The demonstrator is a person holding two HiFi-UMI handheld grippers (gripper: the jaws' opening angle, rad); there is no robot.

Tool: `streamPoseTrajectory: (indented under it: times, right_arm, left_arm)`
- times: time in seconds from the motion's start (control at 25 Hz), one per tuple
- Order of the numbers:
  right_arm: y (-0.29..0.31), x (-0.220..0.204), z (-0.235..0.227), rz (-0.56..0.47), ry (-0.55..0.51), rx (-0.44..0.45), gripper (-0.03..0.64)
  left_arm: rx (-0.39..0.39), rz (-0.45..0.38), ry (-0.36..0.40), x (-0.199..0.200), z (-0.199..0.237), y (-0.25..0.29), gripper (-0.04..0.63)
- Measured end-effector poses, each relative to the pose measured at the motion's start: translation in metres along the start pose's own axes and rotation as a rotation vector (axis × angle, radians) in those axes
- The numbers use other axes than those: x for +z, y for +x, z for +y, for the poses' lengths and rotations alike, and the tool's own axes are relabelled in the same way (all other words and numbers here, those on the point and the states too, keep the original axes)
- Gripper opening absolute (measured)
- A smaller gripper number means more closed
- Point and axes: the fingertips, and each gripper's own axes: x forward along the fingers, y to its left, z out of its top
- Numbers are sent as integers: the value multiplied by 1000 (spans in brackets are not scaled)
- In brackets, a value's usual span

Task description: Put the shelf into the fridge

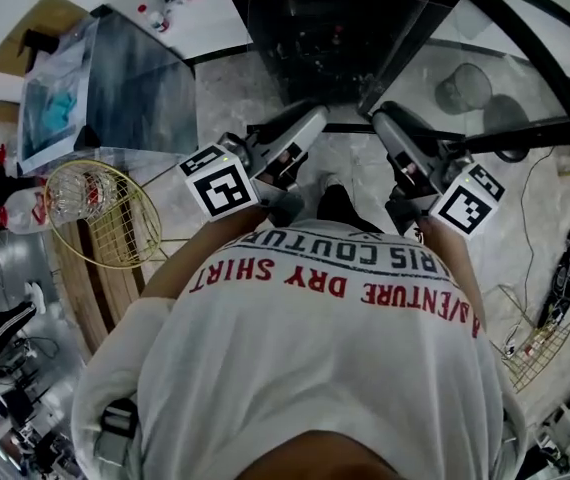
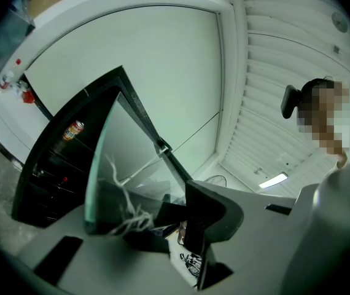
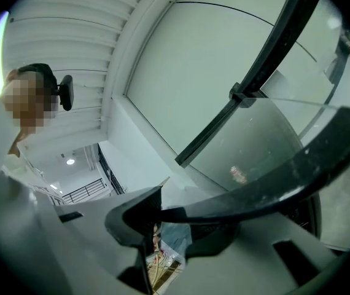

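As held before the fridge, glass shelf fills upper centre. Jaws of left gripper and right gripper clamped on its edge.

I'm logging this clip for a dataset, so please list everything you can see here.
glass shelf: one, clear with black edge, held up by both grippers
fridge: one, black, ahead beyond the shelf
can: one, orange-red, high inside the fridge
wire basket: two, gold, one at the person's left, the other at the right
bottle: one, clear with red label, beside the left basket
cables: one bundle, black, floor at right
T-shirt: one, white with red print, on the person
left gripper: one, grey, shut on the shelf's glass
right gripper: one, grey, shut on the shelf's black edge
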Motion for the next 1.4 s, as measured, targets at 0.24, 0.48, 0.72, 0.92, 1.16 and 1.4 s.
streamPoseTrajectory:
  times: [0.24,0.48,0.72,0.92,1.16,1.4]
  right_arm:
    - [34,22,-42,59,18,43,127]
    - [44,10,-52,90,17,98,118]
    - [49,2,-76,100,43,121,118]
    - [52,-2,-81,114,64,117,118]
    - [64,-2,-106,134,86,113,118]
    - [82,-1,-117,151,107,104,118]
  left_arm:
    - [53,-43,-8,24,38,32,101]
    - [79,-72,21,20,55,28,101]
    - [116,-76,38,13,74,35,104]
    - [133,-77,23,11,81,34,104]
    - [152,-76,6,13,104,47,106]
    - [170,-77,-12,23,122,50,106]
